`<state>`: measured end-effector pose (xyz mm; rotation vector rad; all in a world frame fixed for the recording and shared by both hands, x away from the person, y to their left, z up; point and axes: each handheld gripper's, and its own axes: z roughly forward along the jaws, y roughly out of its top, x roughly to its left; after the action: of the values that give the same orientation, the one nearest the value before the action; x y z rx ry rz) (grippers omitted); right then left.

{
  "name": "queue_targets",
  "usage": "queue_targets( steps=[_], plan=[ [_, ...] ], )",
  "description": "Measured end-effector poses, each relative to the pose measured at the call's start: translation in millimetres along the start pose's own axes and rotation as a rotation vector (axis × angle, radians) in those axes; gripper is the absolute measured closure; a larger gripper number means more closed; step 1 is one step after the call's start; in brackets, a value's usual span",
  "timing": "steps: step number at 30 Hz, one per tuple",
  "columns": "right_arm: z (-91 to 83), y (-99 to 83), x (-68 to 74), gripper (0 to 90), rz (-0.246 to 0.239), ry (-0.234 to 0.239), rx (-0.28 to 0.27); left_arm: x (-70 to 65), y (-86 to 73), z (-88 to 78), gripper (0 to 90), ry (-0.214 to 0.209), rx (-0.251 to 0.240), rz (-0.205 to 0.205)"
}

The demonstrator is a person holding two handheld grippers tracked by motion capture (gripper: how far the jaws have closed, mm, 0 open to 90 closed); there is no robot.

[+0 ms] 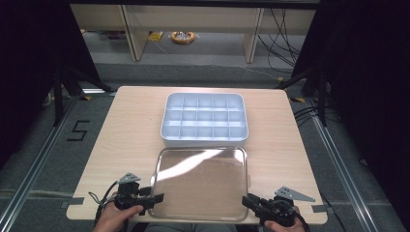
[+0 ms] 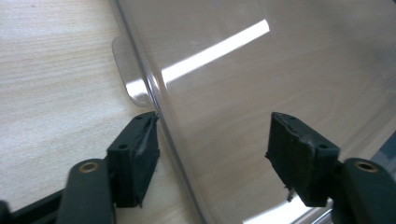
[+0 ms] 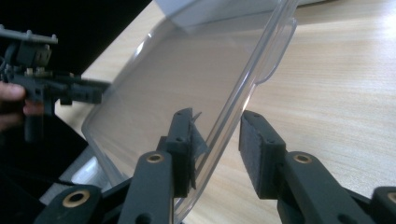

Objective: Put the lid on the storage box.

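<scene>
A clear plastic lid (image 1: 200,181) lies flat on the wooden table (image 1: 125,135), near its front edge. Behind the lid stands a pale compartment box (image 1: 204,120), its cells empty. My left gripper (image 1: 155,198) is open at the lid's left edge. In the left gripper view, the left gripper (image 2: 212,154) has one jaw over the table and the other over the lid (image 2: 261,84), close to a small tab (image 2: 128,74). My right gripper (image 1: 247,201) is open at the lid's right edge. In the right gripper view, the right gripper (image 3: 217,140) straddles the rim of the lid (image 3: 177,79).
The table's front edge runs just under both hands. Dark curtains flank the table. On the floor are cables (image 1: 285,34), a yellow coil (image 1: 183,37) and a taped "5" (image 1: 77,130). My left gripper (image 3: 95,92) shows across the lid in the right gripper view.
</scene>
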<state>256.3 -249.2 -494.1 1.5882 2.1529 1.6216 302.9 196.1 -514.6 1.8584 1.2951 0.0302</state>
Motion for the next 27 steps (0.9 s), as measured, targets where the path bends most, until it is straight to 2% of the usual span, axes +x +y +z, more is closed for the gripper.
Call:
queue_targets(
  steps=[2,3,4,7,8,9,10,11,12,13,14,16,17,18,19,20,23,24,25,26,27],
  plan=[
    [-0.2,1.3,-0.7,66.8,-0.05,0.0,-0.009,0.5,0.7,-0.1,30.3,-0.001,0.005,0.004],
    [0.0,1.6,0.7,66.7,-0.054,0.007,-0.015,1.1,0.9,-0.3,30.0,-0.004,0.005,-0.005],
    [-1.8,3.2,1.0,66.7,-0.085,0.022,-0.036,1.7,1.3,-0.3,29.8,-0.009,0.003,-0.016],
    [-0.8,4.0,2.8,66.8,-0.096,0.018,-0.035,4.1,2.5,-0.9,29.7,-0.021,0.007,-0.034],
    [-1.6,4.0,3.2,67.7,-0.088,0.017,-0.02,5.2,2.9,-1.4,29.3,-0.026,0.015,-0.031],
    [1.0,3.4,2.1,67.9,-0.117,0.026,-0.033,5.5,3.4,-1.2,29.8,-0.024,0.008,-0.041],
    [0.0,3.6,2.1,68.2,-0.128,0.009,-0.027,5.5,3.4,-1.2,30.8,-0.024,0.008,-0.041],
    [0.0,3.6,2.1,68.2,-0.128,0.009,-0.027,6.3,3.4,-1.4,30.8,-0.022,0.006,-0.048],
    [3.2,2.7,2.5,68.2,-0.099,0.015,-0.031,7.0,3.8,-2.2,32.0,-0.014,0.009,-0.047],
    [1.9,2.8,1.0,68.6,-0.069,0.017,-0.026,7.8,3.7,-2.7,42.9,-0.002,0.004,-0.047],
    [1.9,2.8,1.0,68.6,-0.069,0.017,-0.026,9.8,3.1,-3.6,42.9,-0.015,0.008,-0.058],
    [1.2,3.3,-1.3,68.5,-0.053,0.023,-0.033,13.1,1.8,-4.6,49.4,-0.046,-0.011,-0.087],
    [0.0,3.2,-1.1,68.9,-0.019,0.014,-0.032,13.1,2.1,-5.5,52.8,-0.046,-0.012,-0.079],
    [0.0,3.2,-1.1,68.9,-0.019,0.014,-0.032,11.8,2.4,-5.9,52.8,-0.042,-0.025,-0.07],
    [0.2,4.1,-3.6,69.4,-0.062,-0.014,-0.028,10.7,2.9,-6.8,54.4,-0.034,-0.034,-0.054],
    [1.2,3.8,-4.5,69.8,-0.066,-0.009,-0.035,9.5,3.3,-9.0,55.7,-0.033,-0.053,-0.039],
    [1.7,3.2,-6.9,70.7,-0.068,-0.02,-0.038,8.9,3.8,-11.6,58.8,-0.038,-0.078,-0.042],
    [1.8,3.3,-6.7,70.9,-0.047,-0.021,-0.042,8.4,4.3,-13.0,59.7,-0.044,-0.086,-0.038],
    [0.2,3.3,-4.9,70.4,0.012,-0.016,-0.025,6.1,5.2,-14.5,60.3,-0.049,-0.099,-0.033],
    [0.2,3.3,-4.9,70.4,0.012,-0.016,-0.025,6.1,5.2,-14.5,60.3,-0.049,-0.099,-0.033],
    [2.1,3.5,-9.3,70.3,-0.032,-0.036,-0.052,5.1,5.5,-15.6,60.3,-0.05,-0.105,-0.028]
  ],
)
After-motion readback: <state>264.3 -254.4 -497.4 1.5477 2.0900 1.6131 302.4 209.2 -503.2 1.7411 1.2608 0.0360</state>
